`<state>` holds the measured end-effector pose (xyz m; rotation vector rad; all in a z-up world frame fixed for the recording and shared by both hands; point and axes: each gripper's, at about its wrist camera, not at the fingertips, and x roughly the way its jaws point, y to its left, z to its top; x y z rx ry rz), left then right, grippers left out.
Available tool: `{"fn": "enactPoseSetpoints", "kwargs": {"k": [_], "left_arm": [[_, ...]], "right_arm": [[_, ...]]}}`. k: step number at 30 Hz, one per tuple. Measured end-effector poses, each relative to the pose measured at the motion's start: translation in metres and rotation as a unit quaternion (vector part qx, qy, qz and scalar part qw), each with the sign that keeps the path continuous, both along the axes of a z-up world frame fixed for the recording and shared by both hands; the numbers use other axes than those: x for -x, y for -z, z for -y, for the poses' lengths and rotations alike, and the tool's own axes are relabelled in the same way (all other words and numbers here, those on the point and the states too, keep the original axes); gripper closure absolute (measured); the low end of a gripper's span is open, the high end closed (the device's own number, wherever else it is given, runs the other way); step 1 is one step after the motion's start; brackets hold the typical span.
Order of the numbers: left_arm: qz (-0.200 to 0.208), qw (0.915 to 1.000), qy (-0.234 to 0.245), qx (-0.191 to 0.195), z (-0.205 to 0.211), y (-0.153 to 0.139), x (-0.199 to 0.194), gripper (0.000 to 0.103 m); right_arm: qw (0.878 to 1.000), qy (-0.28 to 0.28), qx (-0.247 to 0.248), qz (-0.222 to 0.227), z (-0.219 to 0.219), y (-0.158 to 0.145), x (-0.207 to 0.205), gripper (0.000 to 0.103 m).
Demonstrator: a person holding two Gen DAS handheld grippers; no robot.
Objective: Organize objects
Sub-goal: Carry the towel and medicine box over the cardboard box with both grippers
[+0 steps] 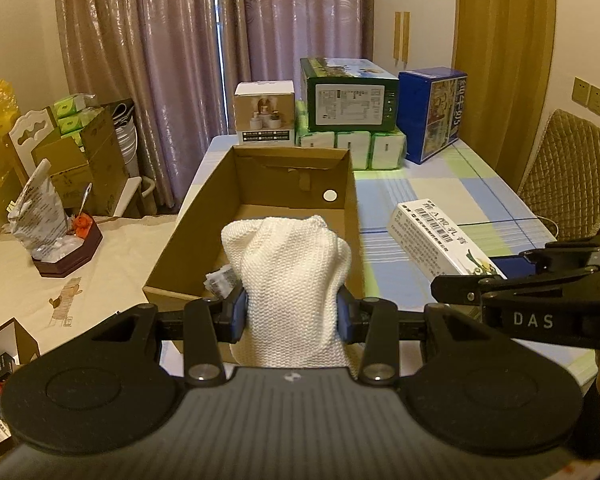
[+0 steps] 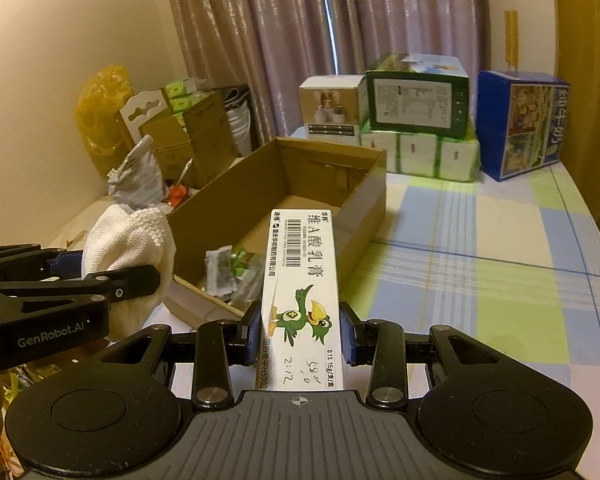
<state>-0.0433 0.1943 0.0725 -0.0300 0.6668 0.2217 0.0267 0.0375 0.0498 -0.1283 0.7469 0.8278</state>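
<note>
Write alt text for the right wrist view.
The right claw grips a long white medicine carton printed with a green cartoon bird, held above the near edge of an open cardboard box on a checked tablecloth. At left, the left claw holds a white knitted cloth.

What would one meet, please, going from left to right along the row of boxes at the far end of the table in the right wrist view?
White box with the jar picture → green carton, stacked on the wrapped tissue packs → blue carton.
</note>
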Motion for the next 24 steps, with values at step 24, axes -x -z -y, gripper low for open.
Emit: {"fn": "enactPoseSetpoints", "kwargs": {"k": [24], "left_arm": [[-0.037,0.9993,0.01,-0.001,-0.066,0.006,-0.054,0.066]], "right_arm": [[1.0,-0.019,0.004,-0.011,-0.066,0.002,-0.046,0.067]]}}
